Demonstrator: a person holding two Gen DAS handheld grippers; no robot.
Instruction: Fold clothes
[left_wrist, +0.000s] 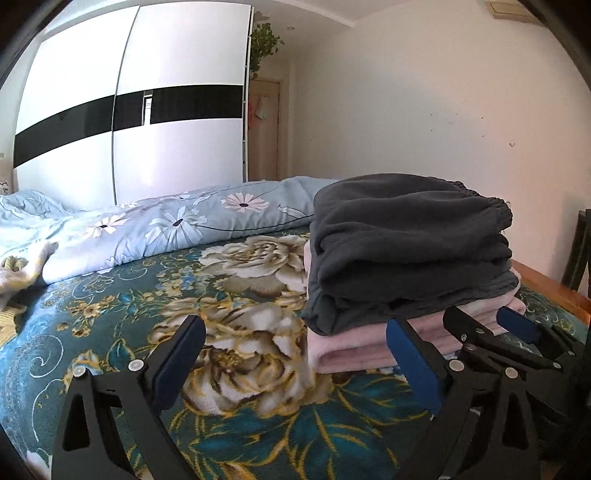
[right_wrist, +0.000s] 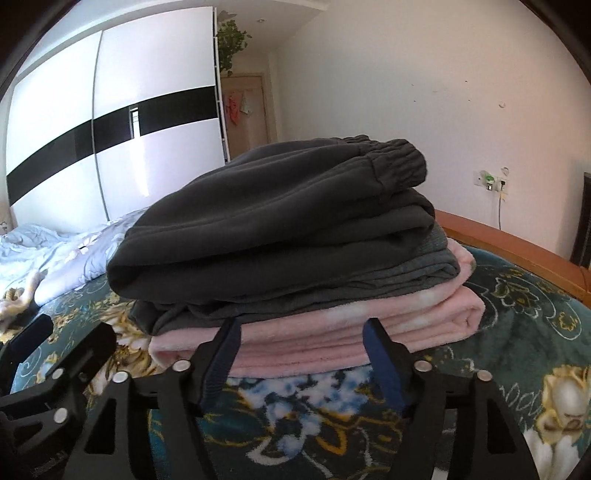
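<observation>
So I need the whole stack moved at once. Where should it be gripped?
Probably by the pink blanket at the bottom, from the near side: its folded edge faces both open grippers, left and right, and it carries the dark clothes.

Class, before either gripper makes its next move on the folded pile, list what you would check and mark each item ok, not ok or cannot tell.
1. Left gripper open, empty: ok.
2. Right gripper open, empty: ok.
3. Dark grey fleece trousers folded on top: ok.
4. Pink fleece blanket folded at the bottom: ok.
5. Pile edges aligned: not ok, grey layers overhang left.
6. More clothes waiting among the pale blue floral quilt: cannot tell.
</observation>
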